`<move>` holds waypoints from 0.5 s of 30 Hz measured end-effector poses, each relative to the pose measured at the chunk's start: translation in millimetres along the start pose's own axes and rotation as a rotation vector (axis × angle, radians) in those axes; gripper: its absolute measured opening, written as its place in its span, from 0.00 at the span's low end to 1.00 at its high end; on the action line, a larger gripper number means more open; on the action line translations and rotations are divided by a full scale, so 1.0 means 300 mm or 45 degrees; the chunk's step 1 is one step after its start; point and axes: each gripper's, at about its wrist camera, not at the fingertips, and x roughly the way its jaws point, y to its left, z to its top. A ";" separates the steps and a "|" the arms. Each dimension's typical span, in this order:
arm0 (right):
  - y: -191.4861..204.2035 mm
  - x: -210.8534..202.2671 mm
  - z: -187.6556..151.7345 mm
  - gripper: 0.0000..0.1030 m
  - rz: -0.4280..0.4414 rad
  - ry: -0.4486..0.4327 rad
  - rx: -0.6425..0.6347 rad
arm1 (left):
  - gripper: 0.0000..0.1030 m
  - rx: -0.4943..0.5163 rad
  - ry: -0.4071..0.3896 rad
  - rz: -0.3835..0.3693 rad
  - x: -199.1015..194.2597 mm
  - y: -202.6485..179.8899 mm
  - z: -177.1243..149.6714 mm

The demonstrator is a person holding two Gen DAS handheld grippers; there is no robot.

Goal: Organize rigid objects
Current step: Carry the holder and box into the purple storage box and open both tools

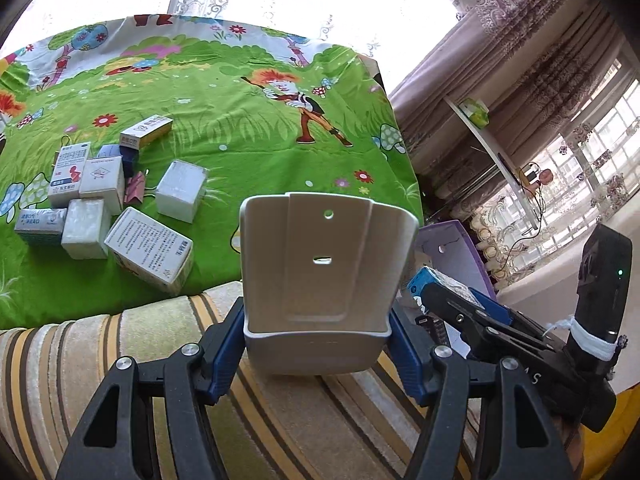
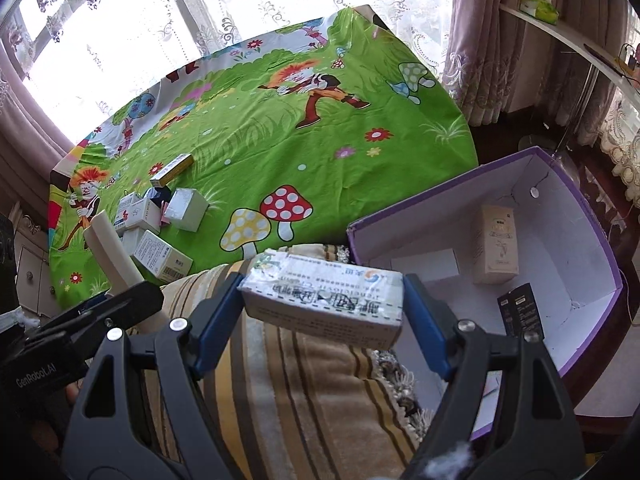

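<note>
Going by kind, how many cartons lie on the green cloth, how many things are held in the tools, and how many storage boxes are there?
Loose cartons on the green cloth: 8
Printed carton held in the right tool: 1
Grey plastic holder held in the left tool: 1
Purple storage box: 1
Total: 11

The right gripper [image 2: 322, 306] clamps a white medicine box [image 2: 320, 300] between its blue fingers [image 2: 426, 330], above a striped rug [image 2: 304, 392]. Just right of the box sits an open purple carton [image 2: 576, 216] holding a cream box [image 2: 496, 250]. Beyond the box, a green cartoon sheet [image 2: 280, 136] carries a cluster of small boxes [image 2: 160, 232] at its left. The left gripper [image 2: 80, 320] holds a white holder [image 2: 112, 256].
</note>
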 end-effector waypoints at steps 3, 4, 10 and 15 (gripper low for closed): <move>-0.070 -0.022 -0.004 0.79 -0.044 -0.020 0.035 | 0.64 0.047 0.022 -0.031 0.022 -0.061 -0.012; -0.094 -0.028 -0.003 0.79 -0.055 -0.024 0.048 | 0.64 0.062 0.028 -0.041 0.029 -0.079 -0.016; -0.204 -0.068 0.012 0.79 -0.180 -0.081 0.089 | 0.64 0.139 0.059 -0.096 0.065 -0.158 -0.029; -0.268 -0.091 0.021 0.79 -0.273 -0.115 0.120 | 0.64 0.226 0.076 -0.183 0.083 -0.232 -0.037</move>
